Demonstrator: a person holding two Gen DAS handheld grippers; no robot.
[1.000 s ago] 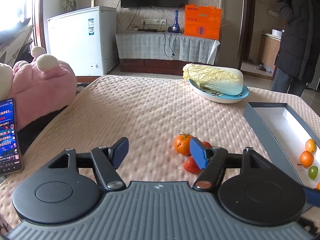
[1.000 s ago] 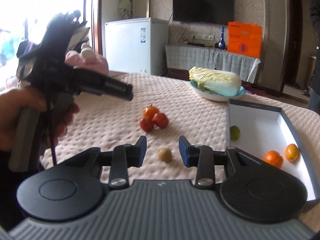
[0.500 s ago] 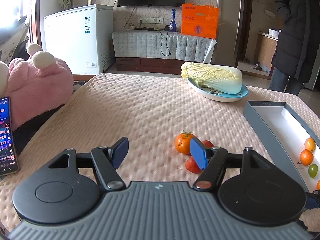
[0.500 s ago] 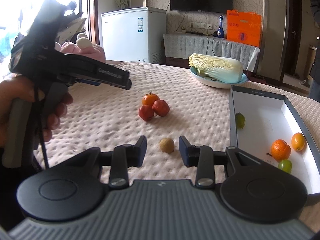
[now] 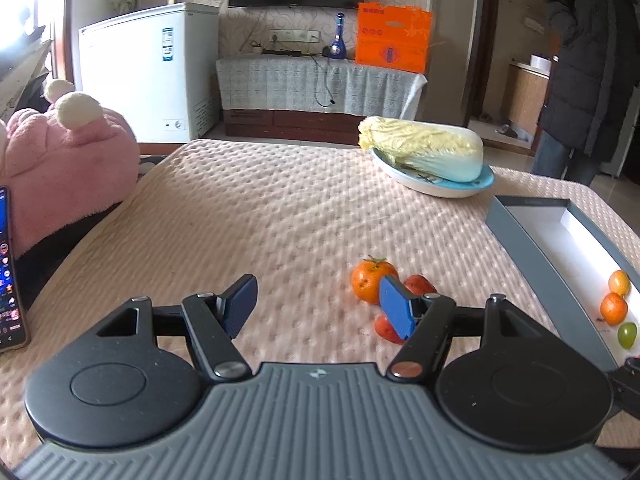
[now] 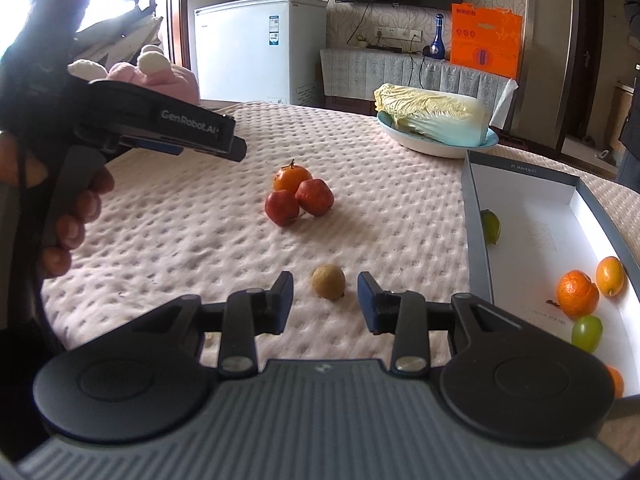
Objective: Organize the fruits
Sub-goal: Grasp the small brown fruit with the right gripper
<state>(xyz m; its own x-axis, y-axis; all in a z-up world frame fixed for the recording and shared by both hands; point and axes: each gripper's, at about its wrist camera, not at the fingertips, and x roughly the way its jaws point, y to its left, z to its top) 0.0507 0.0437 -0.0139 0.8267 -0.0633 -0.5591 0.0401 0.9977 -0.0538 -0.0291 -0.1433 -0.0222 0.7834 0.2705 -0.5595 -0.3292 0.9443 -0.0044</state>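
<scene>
An orange [image 6: 291,177] and two red fruits [image 6: 314,197] lie together mid-table; in the left wrist view the orange [image 5: 369,280] sits just ahead of my right finger. A small brown fruit [image 6: 329,281] lies between the fingers of my open right gripper [image 6: 325,302]. My left gripper [image 5: 316,304] is open and empty above the cloth; its body also shows in the right wrist view [image 6: 160,128]. A grey box [image 6: 476,232] at the right holds several orange and green fruits [image 6: 578,293].
A cabbage on a blue plate [image 6: 436,120] stands at the far side. A pink plush toy [image 5: 64,160] and a phone [image 5: 10,272] lie at the left edge. A person in a dark coat [image 5: 584,60] stands beyond the table.
My right gripper has moved forward and lower, so the brown fruit now lies between its fingers. The left gripper has shifted slightly, still open.
</scene>
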